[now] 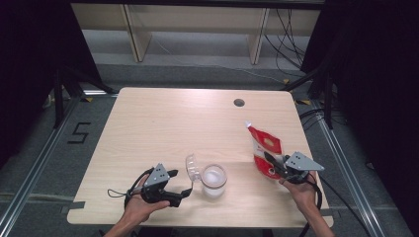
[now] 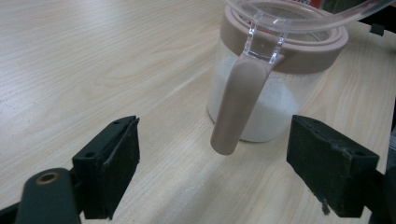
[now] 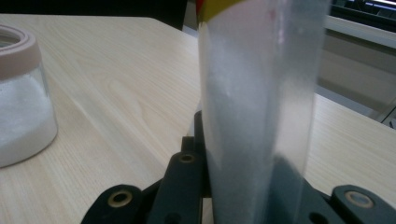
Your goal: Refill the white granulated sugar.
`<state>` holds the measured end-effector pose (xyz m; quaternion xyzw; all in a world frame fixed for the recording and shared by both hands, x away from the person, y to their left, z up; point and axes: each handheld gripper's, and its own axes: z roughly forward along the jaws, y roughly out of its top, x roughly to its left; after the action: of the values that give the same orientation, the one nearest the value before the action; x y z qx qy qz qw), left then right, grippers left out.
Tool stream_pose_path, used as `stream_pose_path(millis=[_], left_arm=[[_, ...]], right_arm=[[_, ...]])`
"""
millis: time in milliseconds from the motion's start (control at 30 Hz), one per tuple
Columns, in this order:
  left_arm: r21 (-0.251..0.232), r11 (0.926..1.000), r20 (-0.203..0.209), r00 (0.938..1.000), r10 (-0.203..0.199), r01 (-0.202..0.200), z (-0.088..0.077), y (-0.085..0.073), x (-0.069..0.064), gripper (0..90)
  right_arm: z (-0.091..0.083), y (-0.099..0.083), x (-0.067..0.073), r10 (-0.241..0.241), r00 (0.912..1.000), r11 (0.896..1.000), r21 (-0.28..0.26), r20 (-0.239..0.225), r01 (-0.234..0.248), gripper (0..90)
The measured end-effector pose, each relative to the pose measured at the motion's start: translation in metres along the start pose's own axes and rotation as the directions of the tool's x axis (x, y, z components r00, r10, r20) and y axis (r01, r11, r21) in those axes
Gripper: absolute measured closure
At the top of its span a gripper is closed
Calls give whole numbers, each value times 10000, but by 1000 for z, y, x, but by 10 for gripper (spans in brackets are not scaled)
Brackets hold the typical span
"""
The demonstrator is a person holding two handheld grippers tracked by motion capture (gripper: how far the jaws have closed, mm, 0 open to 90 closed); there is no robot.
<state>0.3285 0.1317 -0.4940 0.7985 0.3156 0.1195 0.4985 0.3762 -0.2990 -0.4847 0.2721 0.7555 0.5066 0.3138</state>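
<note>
A glass jar [image 1: 214,180] of white powder with a tan collar stands near the table's front edge; its clear hinged lid [image 1: 192,167] is flipped up to the left. My left gripper [image 1: 180,183] lies just left of it, open. In the left gripper view the jar [image 2: 266,112] and its tan clasp [image 2: 236,107] sit between and beyond the spread pads [image 2: 116,158], untouched. A red pouch [image 1: 264,148] stands upright at the right, torn corner up. My right gripper [image 1: 273,165] is shut on its lower part. The pouch [image 3: 257,93] rises from the jaws in the right gripper view, with the jar [image 3: 21,116] at left.
The light wooden table [image 1: 163,123] has a round cable hole [image 1: 239,102] at the back right. Its right edge runs close behind the pouch. Dark curtains, shelving legs and cables lie beyond the table.
</note>
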Motion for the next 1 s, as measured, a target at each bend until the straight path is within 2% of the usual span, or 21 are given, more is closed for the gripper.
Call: stream_pose_path(millis=[33,67,100,167,200,233,267,300,367,467,533,567,600,633,833,867,900,933,967,1000], left_arm=[[-28,10000,13,10000,-39,39,0,0,0,168],[-36,10000,18,10000,-31,31,0,0,0,169],[-40,10000,94,10000,4,-3,0,0,1,169],[96,9996,6,9996,270,-270,-1,0,2,169],[-44,9999,63,9999,103,-103,0,0,1,169],[-86,9999,75,10000,57,-56,0,0,1,168],[-87,9999,73,10000,66,-66,0,0,1,168],[-45,9999,66,9999,119,-119,0,0,1,168],[-29,9999,78,9999,124,-124,0,0,1,168],[-77,9999,73,9999,76,-75,0,0,1,169],[-28,9999,70,9999,133,-132,-1,1,1,169],[-29,9999,71,9999,136,-136,-1,0,1,169],[-29,9999,71,9999,133,-133,-1,0,1,168],[-31,9999,69,9999,125,-125,-1,0,1,169],[-39,9999,69,9999,123,-123,0,0,1,168],[6,9998,69,9998,182,-182,0,0,1,169],[-28,10000,67,10000,-1,1,0,0,0,168],[-56,10000,34,10000,-15,16,0,0,0,169],[-71,10000,40,10000,-15,15,0,0,0,169],[-71,10000,36,10000,-27,27,1,0,0,168]], right_arm=[[-1,0,-1,-164,9999,9998,75,-38,165,850],[-2,1,1,19,10000,9998,219,-59,-18,848],[-2,1,0,-13,9999,9998,204,-152,16,846],[-3,0,0,-100,9999,9995,302,31,99,842],[-4,-1,0,-111,9999,9995,299,-56,112,839],[-6,-2,0,20,9998,9982,593,-214,-7,840],[-5,-3,-1,184,9997,9992,370,-132,-179,840],[-5,-3,-2,82,9998,9994,345,-165,-76,840],[-5,-3,-1,199,9998,9990,393,-97,-195,840],[-5,-3,-2,86,9997,9991,425,-227,-77,831],[-6,-3,-2,280,9996,9990,357,-68,-277,817],[-6,-4,-1,596,9981,9976,371,-123,-591,808],[-6,-4,-3,481,9987,9981,382,-141,-475,801],[-7,-4,-2,846,9962,9953,481,-198,-836,793],[-12,-4,-4,1372,9904,9901,310,-164,-1366,727],[-12,-4,-6,1270,9918,9917,234,-112,-1267,709],[-13,-4,-5,1459,9892,9890,283,-122,-1455,699],[-14,-4,-3,1600,9870,9862,451,-161,-1592,696],[-14,-4,-4,1439,9896,9890,363,-82,-1436,684],[-14,-4,-2,1593,9872,9869,255,-20,-1592,660]])
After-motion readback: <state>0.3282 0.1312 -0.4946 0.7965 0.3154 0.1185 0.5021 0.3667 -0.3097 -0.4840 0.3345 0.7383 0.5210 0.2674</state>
